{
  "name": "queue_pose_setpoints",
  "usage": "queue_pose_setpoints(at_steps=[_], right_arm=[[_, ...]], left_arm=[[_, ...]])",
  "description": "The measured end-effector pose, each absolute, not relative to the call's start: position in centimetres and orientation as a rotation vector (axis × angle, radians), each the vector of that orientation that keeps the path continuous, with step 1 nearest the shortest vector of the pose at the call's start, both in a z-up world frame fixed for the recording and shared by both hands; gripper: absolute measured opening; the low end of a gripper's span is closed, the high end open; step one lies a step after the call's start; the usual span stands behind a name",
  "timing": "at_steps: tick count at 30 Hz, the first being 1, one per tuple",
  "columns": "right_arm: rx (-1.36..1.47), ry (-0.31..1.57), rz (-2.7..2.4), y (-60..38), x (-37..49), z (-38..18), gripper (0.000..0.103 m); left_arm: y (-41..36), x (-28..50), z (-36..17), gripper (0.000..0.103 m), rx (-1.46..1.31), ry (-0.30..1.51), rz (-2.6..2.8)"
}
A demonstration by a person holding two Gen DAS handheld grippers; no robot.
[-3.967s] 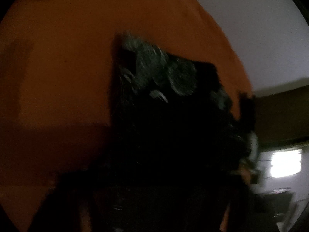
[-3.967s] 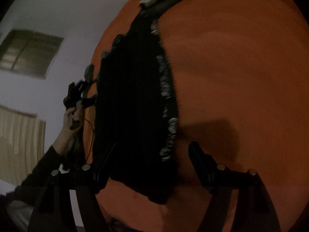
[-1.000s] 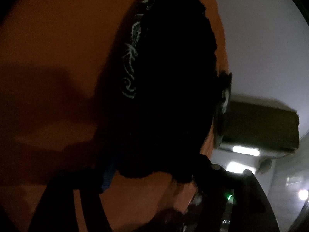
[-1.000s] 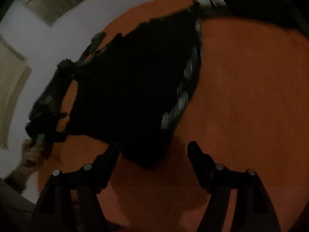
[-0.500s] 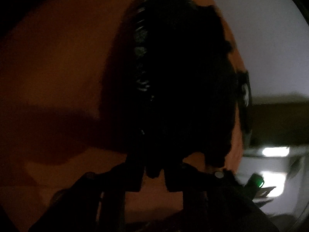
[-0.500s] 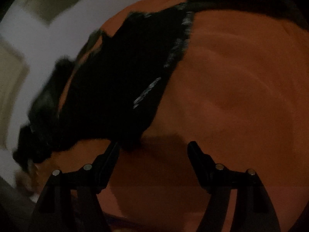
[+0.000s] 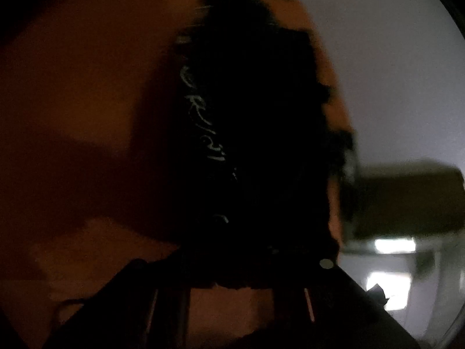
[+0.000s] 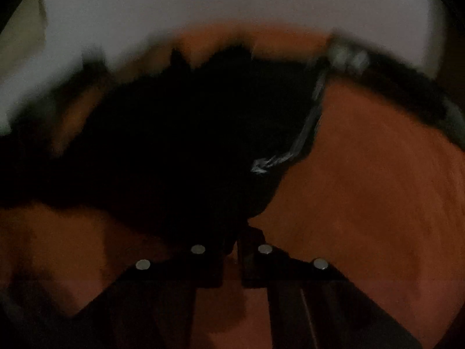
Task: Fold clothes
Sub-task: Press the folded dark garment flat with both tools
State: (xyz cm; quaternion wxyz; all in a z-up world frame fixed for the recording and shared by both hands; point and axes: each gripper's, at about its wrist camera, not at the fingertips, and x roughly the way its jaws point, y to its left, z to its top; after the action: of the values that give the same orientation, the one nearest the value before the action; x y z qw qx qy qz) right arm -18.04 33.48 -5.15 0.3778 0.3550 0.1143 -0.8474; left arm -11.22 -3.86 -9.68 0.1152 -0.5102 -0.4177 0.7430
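- We see the black garment [image 8: 180, 145] lying on the orange surface [image 8: 377, 203], spreading from centre toward 10 o'clock in the right wrist view.
- Our right gripper [image 8: 235, 232] is pressed together, pinching the garment's near edge at 6 o'clock.
- Our left gripper [image 7: 232, 267] is closing with the garment's hem between its jaws; a pale print [image 7: 203, 125] runs along the cloth's 9 o'clock edge.

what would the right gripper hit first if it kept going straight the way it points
Most likely the black garment. The right gripper has its fingers closed on the cloth's near edge, so the dark fabric lies directly ahead, spread over the orange surface. The frame is dim and blurred, so depth is uncertain.
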Motion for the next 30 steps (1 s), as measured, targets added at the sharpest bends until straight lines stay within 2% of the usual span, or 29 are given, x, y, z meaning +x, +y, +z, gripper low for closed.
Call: queue_pose_setpoints(at_steps=[2,5,9,10,11,12,15,19,20,21,23,24,25,26,27,28,30], right_arm=[[0.790,0.347,-2.202,35.2,-16.2,-3.1,0.005],[0.965,0.420,-2.138,36.7,-16.0,-5.6,0.006],[1.300,0.409,-2.007,38.1,-16.5,-10.5,0.012],[1.328,0.382,-1.996,38.5,-16.6,-10.7,0.021],[1.321,0.358,-1.992,38.8,-16.8,-10.3,0.025],[1.308,0.322,-1.978,39.1,-17.0,-9.8,0.027],[1.303,0.225,-1.937,40.8,-19.1,-7.4,0.041],[1.296,0.206,-1.869,40.1,-25.3,-4.3,0.043],[1.266,0.215,-1.834,38.5,-27.2,-3.1,0.043],[1.231,0.226,-1.800,36.8,-29.0,-1.9,0.043],[1.157,0.284,-1.742,32.1,-33.2,0.4,0.046],[1.122,0.319,-1.730,29.0,-34.6,1.4,0.047],[1.091,0.337,-1.698,25.1,-36.1,2.3,0.055],[1.060,0.337,-1.646,21.2,-37.1,3.0,0.067],[1.036,0.339,-1.598,17.1,-37.6,3.6,0.074],[1.030,0.364,-1.585,13.2,-37.8,3.8,0.079],[1.035,0.439,-1.581,6.1,-37.9,3.6,0.079]], left_arm=[[-2.6,-11.4,-8.1,0.014,-1.458,-1.075,2.205],[-1.0,-11.6,-9.8,0.014,-1.573,-0.930,2.165],[-0.9,-10.7,-13.2,0.015,-1.723,-0.944,2.086],[-1.0,-10.8,-13.4,0.017,-1.737,-0.976,2.053],[-1.3,-11.0,-13.1,0.019,-1.761,-0.970,2.029],[-1.5,-11.1,-12.6,0.019,-1.789,-0.950,2.010],[-2.6,-11.4,-10.7,0.020,-1.868,-0.866,1.975],[-7.7,-13.4,-3.8,0.020,-1.750,-0.782,2.118],[-8.8,-14.6,-2.5,0.024,-1.694,-0.816,2.132],[-9.8,-16.1,-1.5,0.041,-1.627,-0.870,2.134],[-11.6,-20.0,-0.6,0.067,-1.522,-0.942,2.151],[-12.4,-22.0,-0.7,0.068,-1.477,-0.953,2.184],[-13.0,-23.7,-1.5,0.068,-1.465,-0.962,2.215],[-13.5,-25.4,-2.7,0.068,-1.464,-0.973,2.240],[-14.0,-27.1,-3.9,0.068,-1.463,-0.985,2.265],[-14.1,-29.0,-5.7,0.068,-1.505,-1.032,2.281],[-14.2,-31.0,-8.9,0.068,-1.600,-1.105,2.276]])
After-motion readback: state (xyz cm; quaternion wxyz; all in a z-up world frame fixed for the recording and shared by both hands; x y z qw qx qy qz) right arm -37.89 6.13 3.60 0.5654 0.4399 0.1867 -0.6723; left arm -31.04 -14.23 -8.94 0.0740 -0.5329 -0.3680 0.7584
